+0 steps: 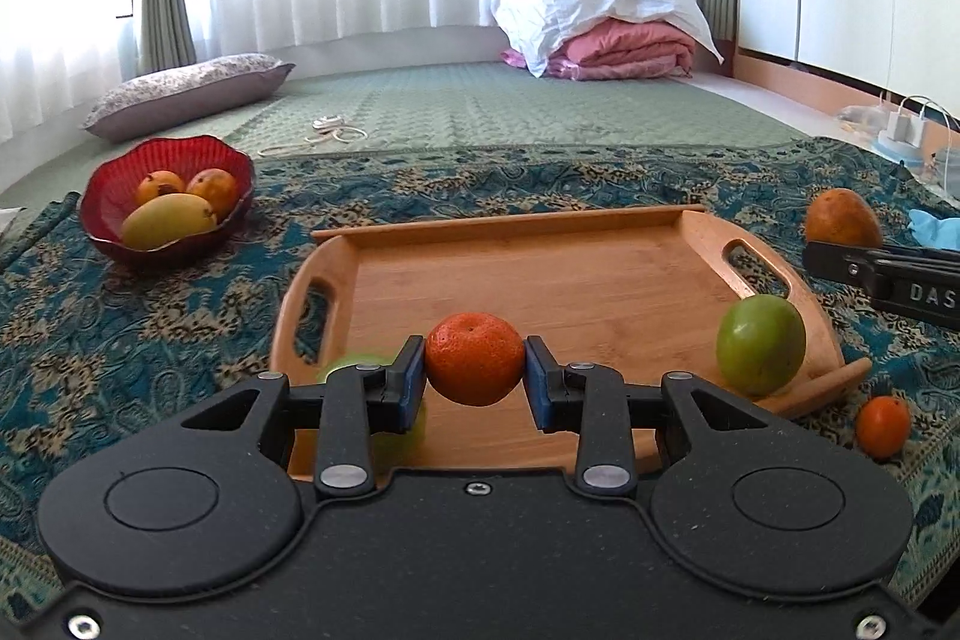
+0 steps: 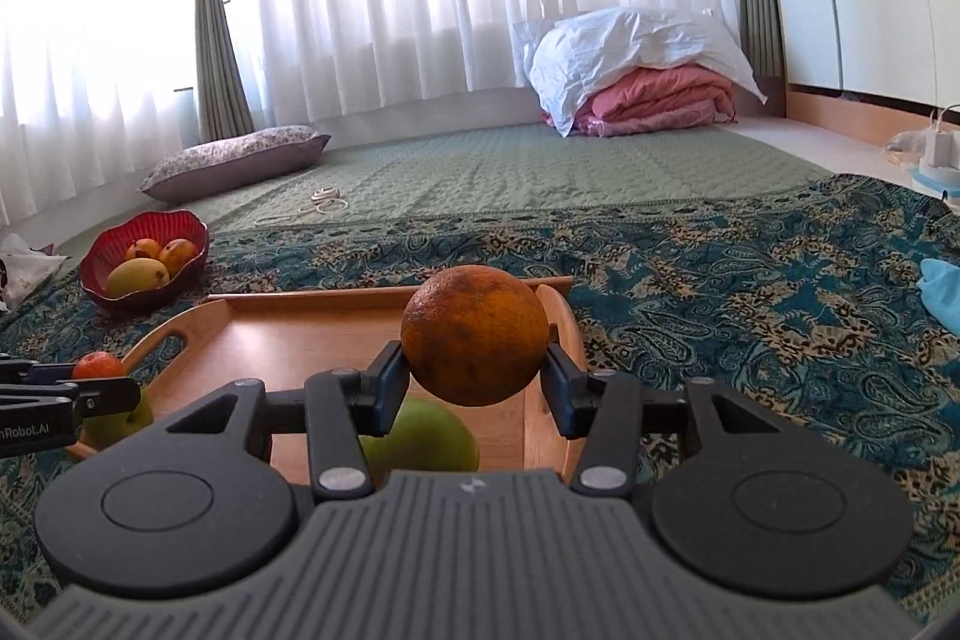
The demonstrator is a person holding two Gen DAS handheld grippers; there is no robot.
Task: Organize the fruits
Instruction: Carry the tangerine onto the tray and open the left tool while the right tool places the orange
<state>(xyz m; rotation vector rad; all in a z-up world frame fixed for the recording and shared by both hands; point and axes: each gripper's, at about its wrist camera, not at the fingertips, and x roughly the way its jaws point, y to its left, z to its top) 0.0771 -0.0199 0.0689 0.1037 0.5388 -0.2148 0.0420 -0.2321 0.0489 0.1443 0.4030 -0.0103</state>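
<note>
My left gripper (image 1: 475, 376) is shut on a small bright tangerine (image 1: 474, 365) and holds it above the near edge of a wooden tray (image 1: 540, 268). A green fruit (image 1: 761, 345) sits at the tray's right rim, and another green fruit (image 1: 354, 367) lies partly hidden behind my left fingers. My right gripper (image 2: 475, 370) is shut on a larger, dull orange (image 2: 475, 334) above the tray's right end (image 2: 558, 316); a green fruit (image 2: 420, 439) lies under it. A red bowl (image 1: 102, 202) with three yellow-orange mangoes stands far left.
A small tangerine (image 1: 882, 425) lies on the patterned blue cloth (image 1: 150, 340) right of the tray. A pillow (image 1: 180, 94), folded pink and white bedding (image 1: 606, 28), cords (image 1: 336, 133) and chargers (image 1: 900, 130) lie beyond on the green mat. A blue cloth (image 2: 942, 292) lies far right.
</note>
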